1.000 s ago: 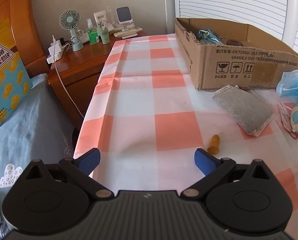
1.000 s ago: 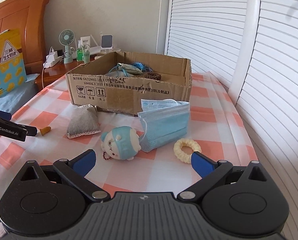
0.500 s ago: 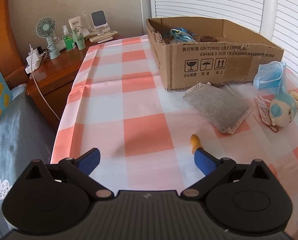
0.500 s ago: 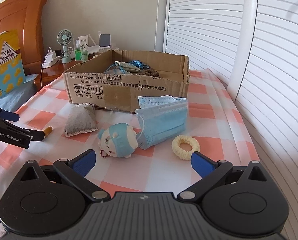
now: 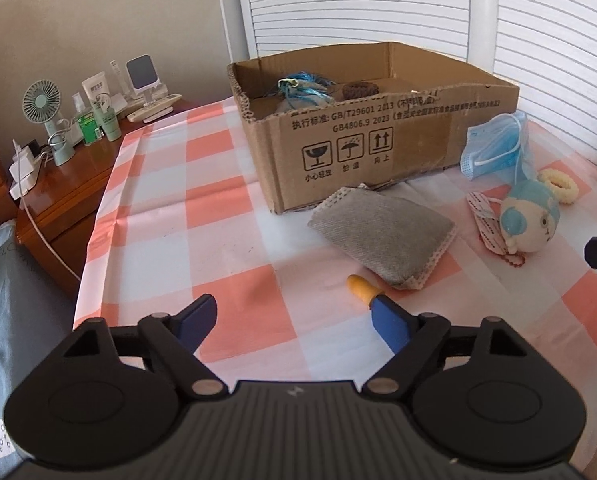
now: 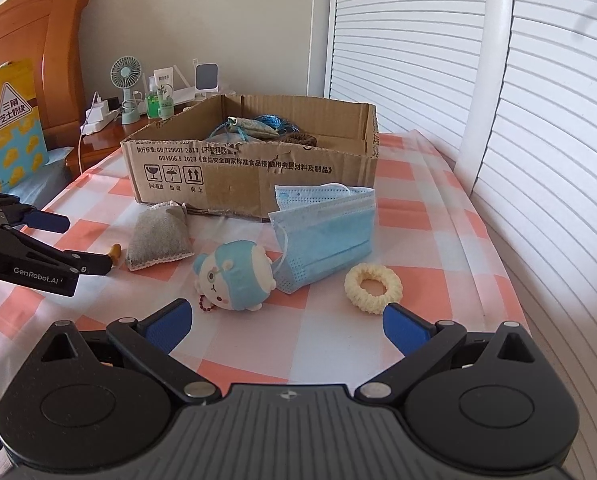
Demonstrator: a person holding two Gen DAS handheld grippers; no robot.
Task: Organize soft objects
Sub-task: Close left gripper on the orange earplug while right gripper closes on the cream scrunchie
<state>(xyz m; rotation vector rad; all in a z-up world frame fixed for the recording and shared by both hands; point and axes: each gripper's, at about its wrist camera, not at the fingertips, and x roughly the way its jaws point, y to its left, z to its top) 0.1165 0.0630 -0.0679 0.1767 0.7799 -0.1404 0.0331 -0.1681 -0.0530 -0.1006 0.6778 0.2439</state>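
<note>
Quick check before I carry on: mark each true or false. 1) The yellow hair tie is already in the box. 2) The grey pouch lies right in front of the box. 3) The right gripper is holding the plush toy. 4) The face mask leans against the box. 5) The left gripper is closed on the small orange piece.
1) False. The yellow hair tie lies on the cloth, outside the box.
2) True. The grey pouch lies there.
3) False. The right gripper is open and empty; the plush toy lies ahead of it.
4) True for the face mask.
5) False. The left gripper is open, beside the small orange piece.
</note>
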